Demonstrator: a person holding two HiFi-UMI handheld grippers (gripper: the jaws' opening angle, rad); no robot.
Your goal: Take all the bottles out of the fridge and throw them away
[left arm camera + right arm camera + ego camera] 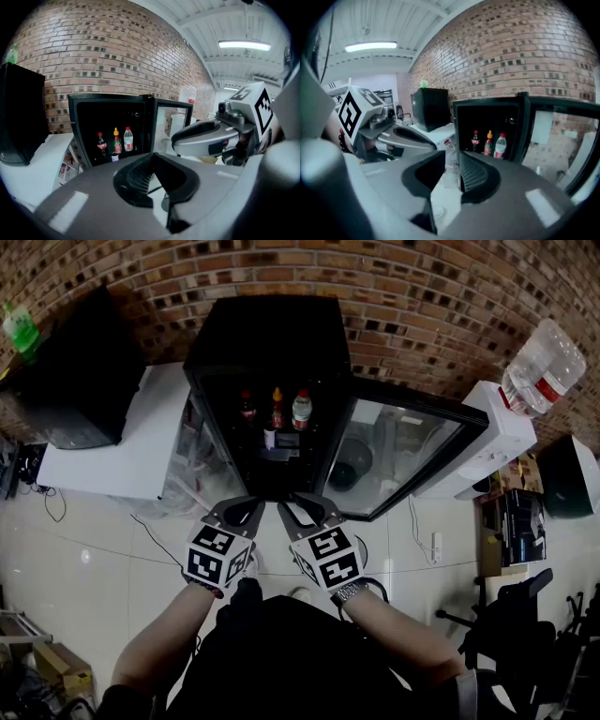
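Black fridge (267, 334) stands open at upper centre. Three upright bottles (277, 409) line its shelf, straight ahead of both grippers and well apart from them. Left gripper (246, 505) has its jaws together, empty. Right gripper (300, 505) is barely parted and empty, lined up under the water bottle (301, 410).

The left forearm (164, 638) and right forearm (403, 634) reached forward side by side toward the fridge (267, 334). The left gripper (244, 504) hovered just short of its open front, jaw tips together and empty. The right gripper (305, 506), close beside it (both marker cubes facing up), held its jaws slightly apart with nothing between them.
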